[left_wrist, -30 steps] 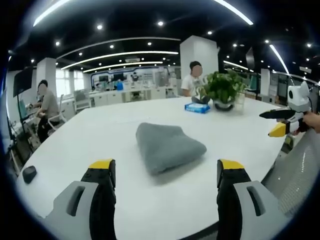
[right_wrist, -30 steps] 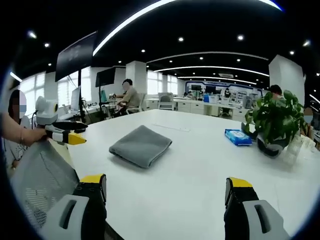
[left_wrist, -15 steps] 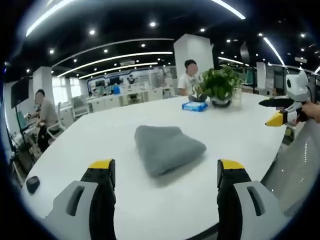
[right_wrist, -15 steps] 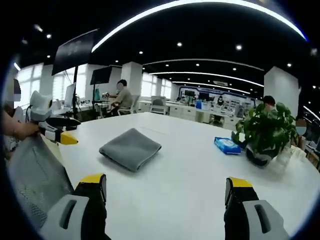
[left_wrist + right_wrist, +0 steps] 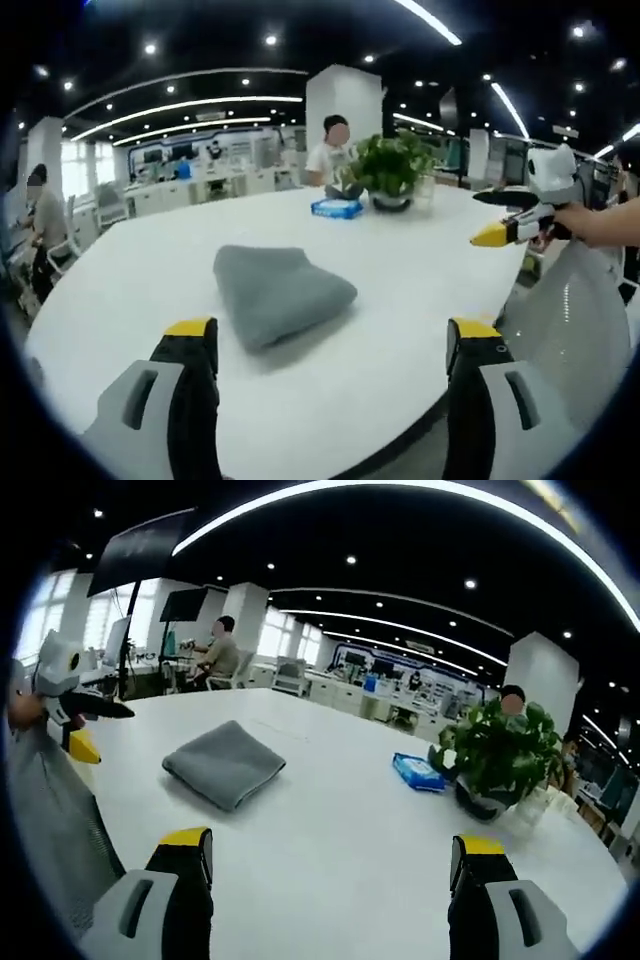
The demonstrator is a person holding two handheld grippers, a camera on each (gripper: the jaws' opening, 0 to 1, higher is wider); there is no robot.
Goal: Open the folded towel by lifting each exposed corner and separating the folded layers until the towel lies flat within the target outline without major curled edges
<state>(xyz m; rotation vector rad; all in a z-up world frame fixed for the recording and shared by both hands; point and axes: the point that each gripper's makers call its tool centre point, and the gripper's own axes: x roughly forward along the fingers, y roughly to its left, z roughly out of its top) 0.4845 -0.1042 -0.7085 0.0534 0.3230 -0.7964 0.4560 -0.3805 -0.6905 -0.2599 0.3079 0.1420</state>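
A folded grey towel (image 5: 280,293) lies on the white table (image 5: 400,290), a little left of centre in the left gripper view. My left gripper (image 5: 330,345) is open, short of the towel, with nothing between its yellow-tipped jaws. The right gripper (image 5: 510,228) shows at the right of that view, held by a hand over the table's edge. In the right gripper view the towel (image 5: 224,763) sits at the centre left, and my right gripper (image 5: 330,845) is open and well back from it. The left gripper (image 5: 70,705) appears at the far left there.
A potted plant (image 5: 497,760) and a blue pack (image 5: 417,771) stand on the far part of the table (image 5: 340,810). A mesh chair back (image 5: 580,330) rises at the table's near edge. People sit at desks in the background.
Both cameras have swung: the towel has slid left in each view, and the plant and blue pack with it. Both grippers stay open and the towel has not been touched.
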